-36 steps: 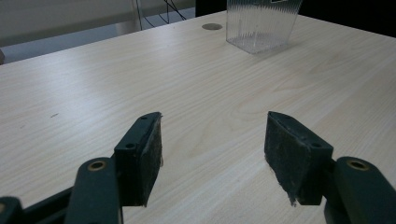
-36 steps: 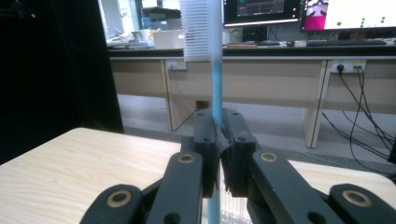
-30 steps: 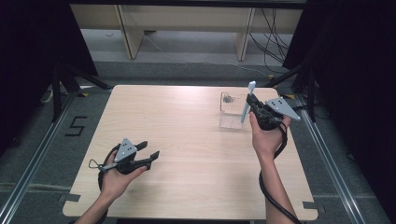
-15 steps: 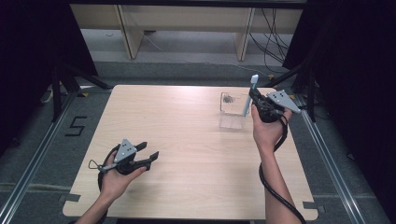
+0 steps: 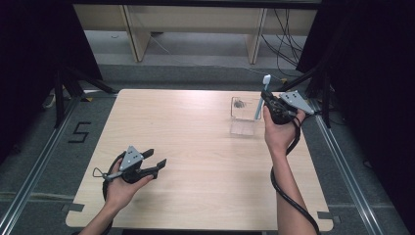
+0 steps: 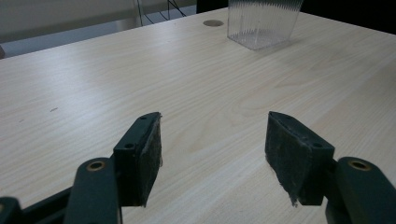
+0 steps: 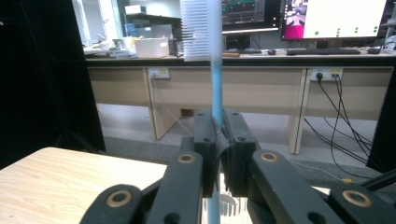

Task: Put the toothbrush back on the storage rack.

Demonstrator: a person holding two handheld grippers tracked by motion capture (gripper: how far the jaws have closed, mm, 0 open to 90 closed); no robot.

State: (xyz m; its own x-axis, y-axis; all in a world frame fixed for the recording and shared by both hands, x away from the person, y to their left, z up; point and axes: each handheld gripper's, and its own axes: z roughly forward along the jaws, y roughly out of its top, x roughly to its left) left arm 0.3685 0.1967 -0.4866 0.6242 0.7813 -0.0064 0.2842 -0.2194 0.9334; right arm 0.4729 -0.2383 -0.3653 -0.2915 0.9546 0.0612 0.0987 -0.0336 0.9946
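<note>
A toothbrush (image 5: 265,84) with a blue handle and white bristles stands upright at the table's far right, bristle head on top. My right gripper (image 5: 265,101) is shut on its handle; in the right gripper view the jaws (image 7: 218,135) pinch the blue handle (image 7: 216,74) between the pads. The handle's lower end hangs over or inside a clear ribbed container (image 5: 243,121); I cannot tell if it touches. My left gripper (image 5: 155,157) rests low at the front left, open, with nothing between its pads (image 6: 212,140). The container (image 6: 264,23) lies far ahead of it.
The wooden table (image 5: 195,147) has a dark round hole (image 5: 240,104) just behind the container. Floor rails run along both sides. Beyond the far edge stand wooden desk legs (image 5: 133,34) and cables; desks with monitors (image 7: 327,18) show in the right gripper view.
My right gripper has shifted slightly up and toward the far edge with the toothbrush still in it. The left gripper has stayed put.
</note>
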